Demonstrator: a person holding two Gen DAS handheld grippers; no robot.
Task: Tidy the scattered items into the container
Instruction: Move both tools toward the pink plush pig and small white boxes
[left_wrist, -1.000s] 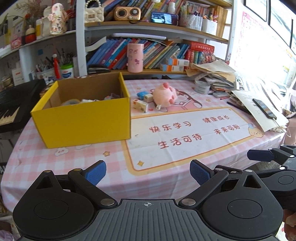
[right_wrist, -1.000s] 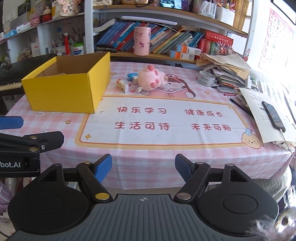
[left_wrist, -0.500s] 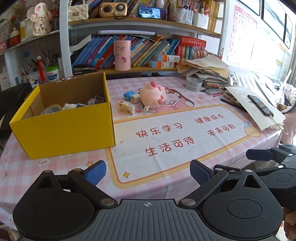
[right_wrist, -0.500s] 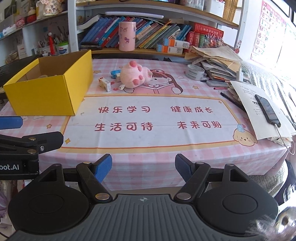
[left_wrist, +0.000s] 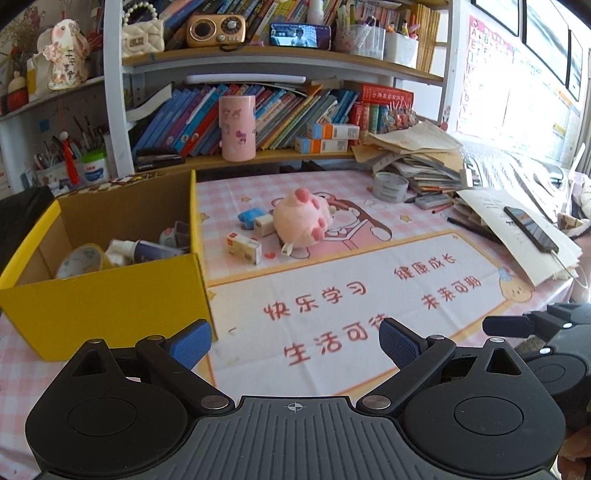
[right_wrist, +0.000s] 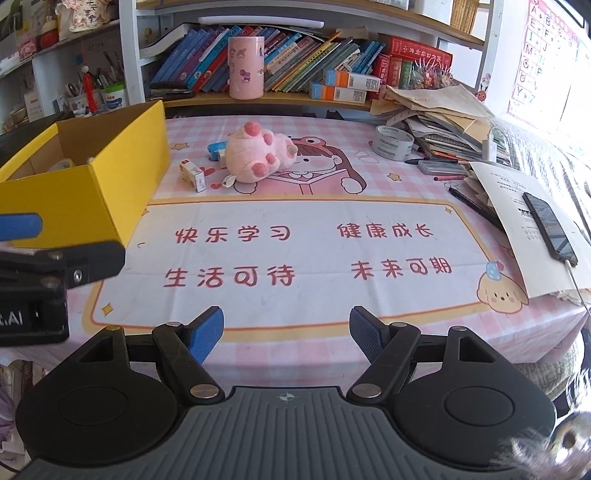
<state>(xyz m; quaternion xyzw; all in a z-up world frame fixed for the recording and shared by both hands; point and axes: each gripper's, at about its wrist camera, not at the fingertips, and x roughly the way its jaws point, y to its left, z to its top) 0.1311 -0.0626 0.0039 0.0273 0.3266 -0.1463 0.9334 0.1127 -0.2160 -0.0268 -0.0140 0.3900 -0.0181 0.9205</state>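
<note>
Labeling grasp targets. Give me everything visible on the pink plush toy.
The pink plush toy is a soft, fuzzy, rounded animal, pale pink with darker pink paw pads, lying tipped over with its feet up. A white tag trails from its near side. It rests on the pink checked tablecloth, right of the yellow box, beside a blue eraser. No gripper touches it.

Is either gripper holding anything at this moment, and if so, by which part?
Nothing is held. The left gripper and the right gripper both stand open and empty over the near table edge.
</note>
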